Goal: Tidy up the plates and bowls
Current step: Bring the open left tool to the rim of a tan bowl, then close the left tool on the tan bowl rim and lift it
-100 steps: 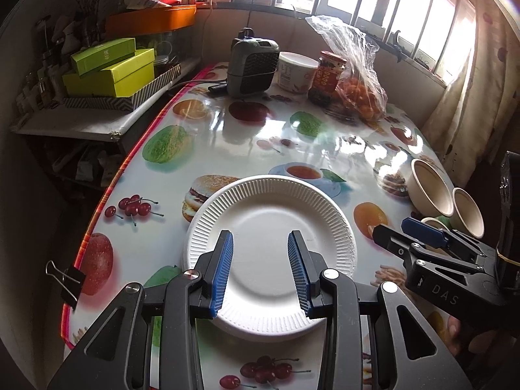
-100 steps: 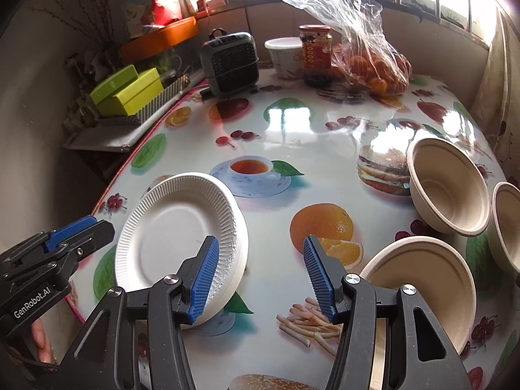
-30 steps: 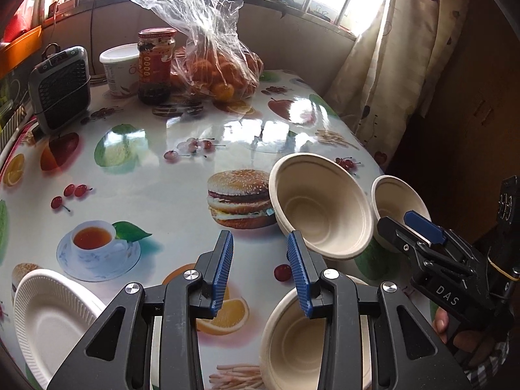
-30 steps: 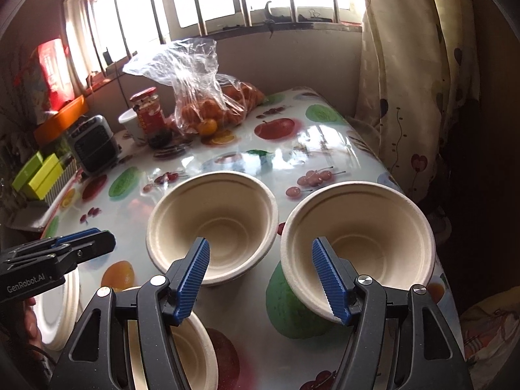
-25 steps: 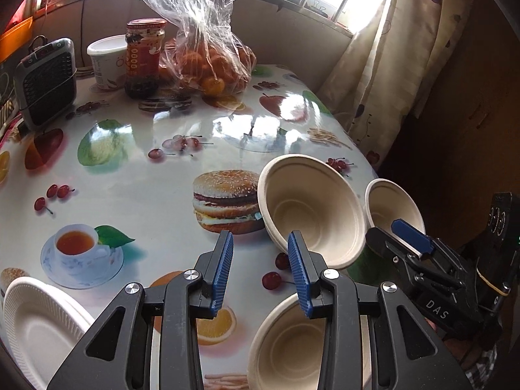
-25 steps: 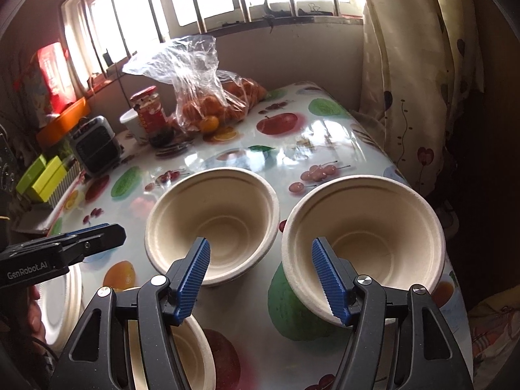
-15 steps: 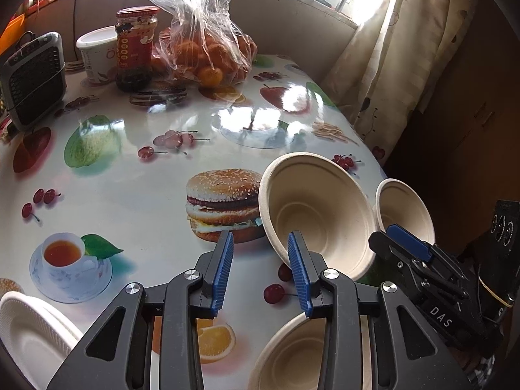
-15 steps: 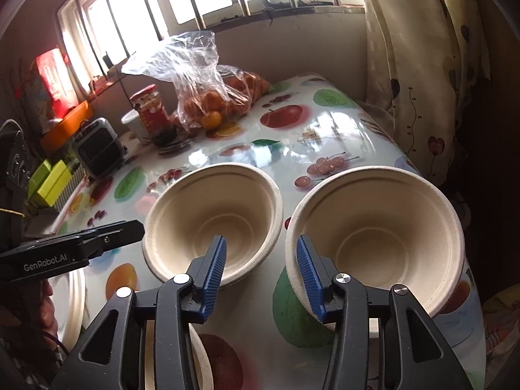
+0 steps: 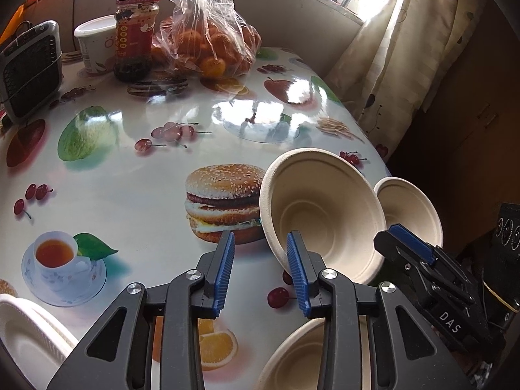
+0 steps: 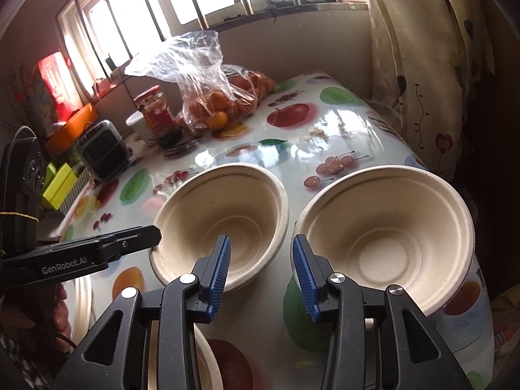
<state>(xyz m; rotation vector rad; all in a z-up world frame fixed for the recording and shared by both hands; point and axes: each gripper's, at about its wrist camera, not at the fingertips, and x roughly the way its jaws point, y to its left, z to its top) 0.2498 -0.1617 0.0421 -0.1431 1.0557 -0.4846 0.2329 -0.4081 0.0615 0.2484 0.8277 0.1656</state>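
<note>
Three beige paper bowls stand on the fruit-print table. My left gripper (image 9: 261,269) hovers at the near left rim of the middle bowl (image 9: 321,214); its jaws stand narrowly apart, the rim shows in the gap, and no pad presses on it. My right gripper (image 10: 261,269) hangs over the strip between that middle bowl (image 10: 224,214) and the right bowl (image 10: 386,227). Its jaws are closing, with the middle bowl's right rim showing between them, unpinched. A third bowl (image 9: 292,360) lies under both grippers. The white paper plate (image 9: 26,334) sits at the near left.
At the back stand a plastic bag of oranges (image 9: 208,42), a red-lidded jar (image 9: 136,32), a white tub (image 9: 94,45) and a small grey heater (image 9: 29,71). A curtain (image 10: 422,81) hangs past the table's right edge, close to the right bowl.
The right gripper's jaws have narrowed a good deal. My left gripper has swung from the plate to the bowls and come forward and down to the middle bowl's rim.
</note>
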